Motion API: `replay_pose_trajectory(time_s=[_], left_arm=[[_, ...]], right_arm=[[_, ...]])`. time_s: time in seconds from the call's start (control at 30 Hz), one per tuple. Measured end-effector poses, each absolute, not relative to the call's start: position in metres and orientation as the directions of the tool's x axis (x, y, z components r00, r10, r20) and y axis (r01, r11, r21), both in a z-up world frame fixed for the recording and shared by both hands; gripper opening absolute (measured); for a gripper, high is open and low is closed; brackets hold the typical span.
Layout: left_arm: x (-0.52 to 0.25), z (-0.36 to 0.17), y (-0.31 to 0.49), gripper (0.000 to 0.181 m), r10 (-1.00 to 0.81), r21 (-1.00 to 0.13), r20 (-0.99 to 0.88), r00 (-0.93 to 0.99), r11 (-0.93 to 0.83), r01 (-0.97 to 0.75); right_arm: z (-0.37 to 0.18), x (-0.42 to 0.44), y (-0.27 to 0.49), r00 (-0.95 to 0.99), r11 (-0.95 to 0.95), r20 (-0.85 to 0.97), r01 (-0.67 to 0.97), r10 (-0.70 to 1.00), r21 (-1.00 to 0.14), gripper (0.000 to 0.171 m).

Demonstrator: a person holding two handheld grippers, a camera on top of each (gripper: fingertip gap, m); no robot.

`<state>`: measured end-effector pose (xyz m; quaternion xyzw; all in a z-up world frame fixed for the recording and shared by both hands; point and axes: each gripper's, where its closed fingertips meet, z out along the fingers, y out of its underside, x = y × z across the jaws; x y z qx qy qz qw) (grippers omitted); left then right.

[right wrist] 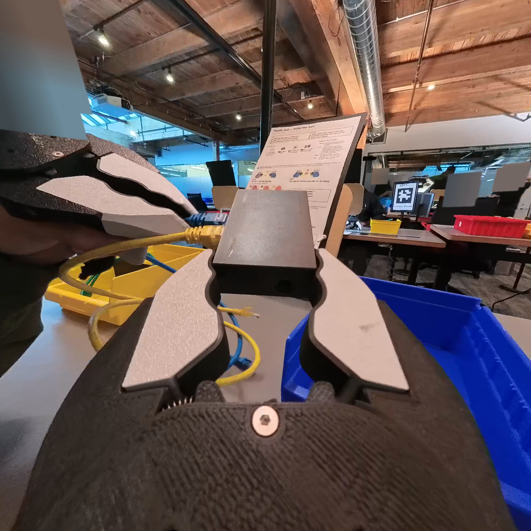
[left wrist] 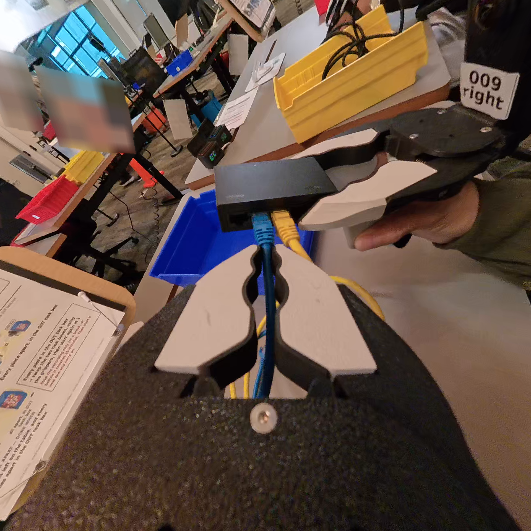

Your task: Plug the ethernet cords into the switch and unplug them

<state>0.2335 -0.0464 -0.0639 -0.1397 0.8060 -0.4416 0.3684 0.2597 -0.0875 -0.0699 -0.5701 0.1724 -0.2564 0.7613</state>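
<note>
A black switch [left wrist: 273,184] is held in the air by my right gripper [right wrist: 264,255], which is shut on its end; the switch also shows in the right wrist view [right wrist: 267,230]. A blue ethernet cord [left wrist: 267,301] and a yellow ethernet cord [left wrist: 287,230] are both plugged into ports on its side. My left gripper [left wrist: 265,253] is shut on the blue cord just behind its plug [left wrist: 262,227]. In the right wrist view the yellow plug [right wrist: 205,234] and the blue plug [right wrist: 207,219] sit in the switch, with the left gripper [right wrist: 184,218] at the blue one.
A blue bin [left wrist: 201,247] lies under the switch and shows at the right in the right wrist view [right wrist: 459,344]. A yellow bin [left wrist: 344,86] holds black cables on the far table. Another yellow bin [right wrist: 129,281], loose cord loops [right wrist: 244,353] and an instruction board [right wrist: 304,161] stand nearby.
</note>
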Motion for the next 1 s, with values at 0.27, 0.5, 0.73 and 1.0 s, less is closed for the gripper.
replay_pose_trajectory(time_s=[0.27,0.5,0.73,1.0], left_arm=[[0.242,-0.076,-0.046,0.005,-0.558,-0.837,-0.413,-0.720,0.544,0.058],[0.241,-0.071,-0.049,0.006,-0.582,-0.857,-0.398,-0.709,0.511,0.062],[0.236,-0.047,-0.031,0.023,-0.634,-0.895,-0.374,-0.677,0.438,0.084],[0.223,-0.035,0.002,0.028,-0.668,-0.928,-0.286,-0.687,0.372,0.024]], right_arm=[[-0.071,0.262,-0.090,0.798,0.170,0.075,0.218,-0.599,-0.961,0.062],[-0.066,0.262,-0.093,0.804,0.268,-0.017,0.179,-0.595,-0.947,0.062],[-0.073,0.269,-0.096,0.788,0.278,-0.044,0.164,-0.614,-0.946,0.062],[-0.072,0.262,-0.089,0.869,0.394,-0.136,0.072,-0.475,-0.916,0.061]])
